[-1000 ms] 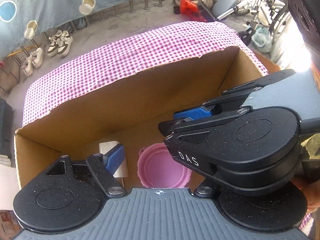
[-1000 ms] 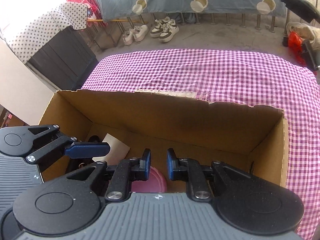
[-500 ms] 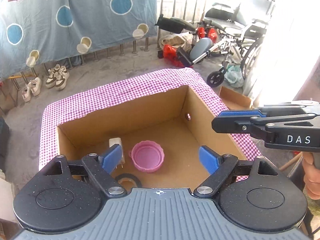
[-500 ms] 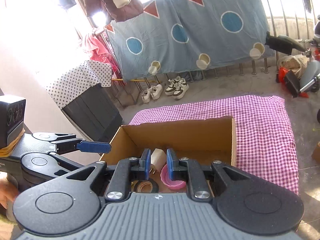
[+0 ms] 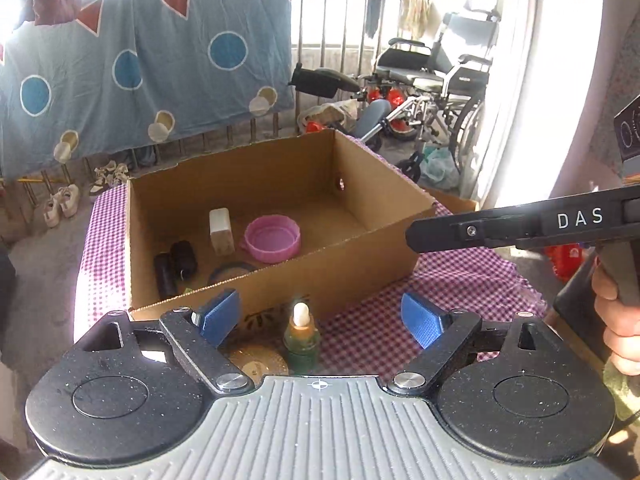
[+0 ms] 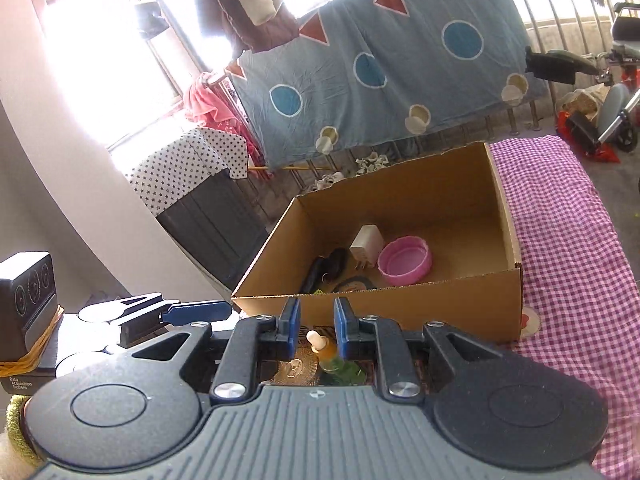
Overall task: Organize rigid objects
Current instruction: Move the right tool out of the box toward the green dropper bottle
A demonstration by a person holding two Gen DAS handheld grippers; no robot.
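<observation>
1. Cardboard box (image 5: 280, 216) sits mid-frame in the left wrist view on the checked cloth (image 5: 460, 280) over the tabletop. Already inside, left to right: two dark cylinders (image 5: 176, 264), a tape ring (image 5: 232, 270) at the near wall, a white plug adapter (image 5: 221, 226), a pink lid (image 5: 273, 239). Those look sorted.
2. Left to do: small green bottle (image 5: 301, 338) with a pale cap stands outside the box, bottom centre of the frame, just beside the near wall. A round patterned disc (image 5: 256, 360) lies to its left, also outside.
3. Left gripper (image 5: 320, 320): fingers opening wide, nothing pressed between them; the bottle sits low in the gap, untouched.
4. Right gripper (image 6: 316, 328): fingers nearly closed, narrow gap, holding nothing; the bottle shows below them, not clamped. In the left wrist view it enters from the right edge, above the cloth.
5. Judgement: task partly done, at least the bottle and the disc remain.
</observation>
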